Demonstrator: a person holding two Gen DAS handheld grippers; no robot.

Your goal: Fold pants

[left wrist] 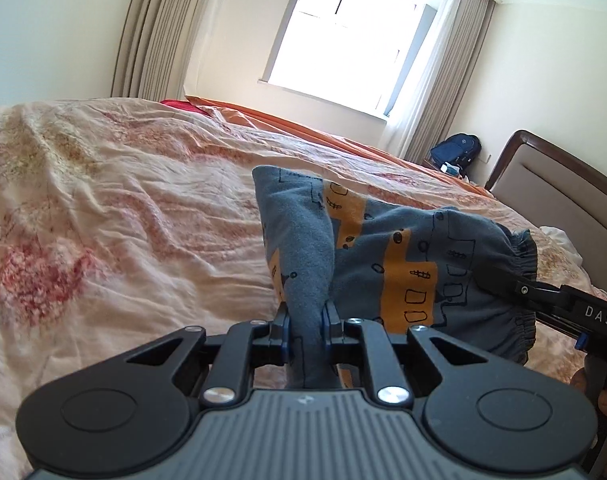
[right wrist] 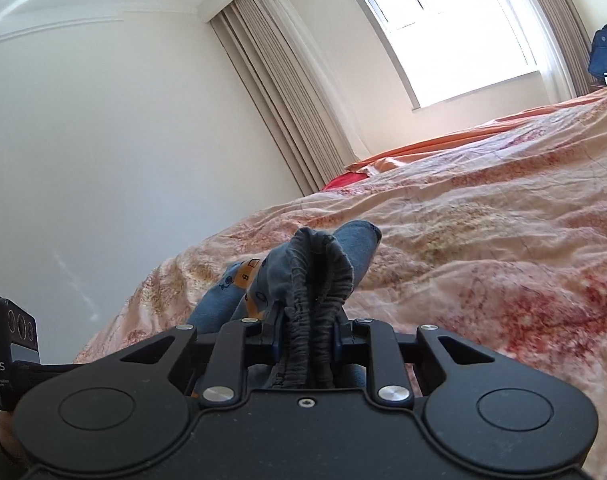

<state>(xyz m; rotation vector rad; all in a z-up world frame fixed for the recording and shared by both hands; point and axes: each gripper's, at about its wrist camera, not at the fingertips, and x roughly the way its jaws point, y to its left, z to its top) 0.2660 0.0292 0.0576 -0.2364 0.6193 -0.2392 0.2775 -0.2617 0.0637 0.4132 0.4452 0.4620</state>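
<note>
Blue-and-orange pants (left wrist: 399, 264) hang above the bed (left wrist: 123, 208) — left gripper (left wrist: 306, 320) fingers clamped on a plain blue fold, right gripper (right wrist: 308, 322) fingers on the grey elastic waistband (right wrist: 319, 280), whose gathered opening only the right view shows.

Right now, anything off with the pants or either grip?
Nothing damaged. The pants hang bunched above the bedspread, not flat. Left gripper pinches a twisted fabric fold; right gripper clamps the gathered waistband.
</note>
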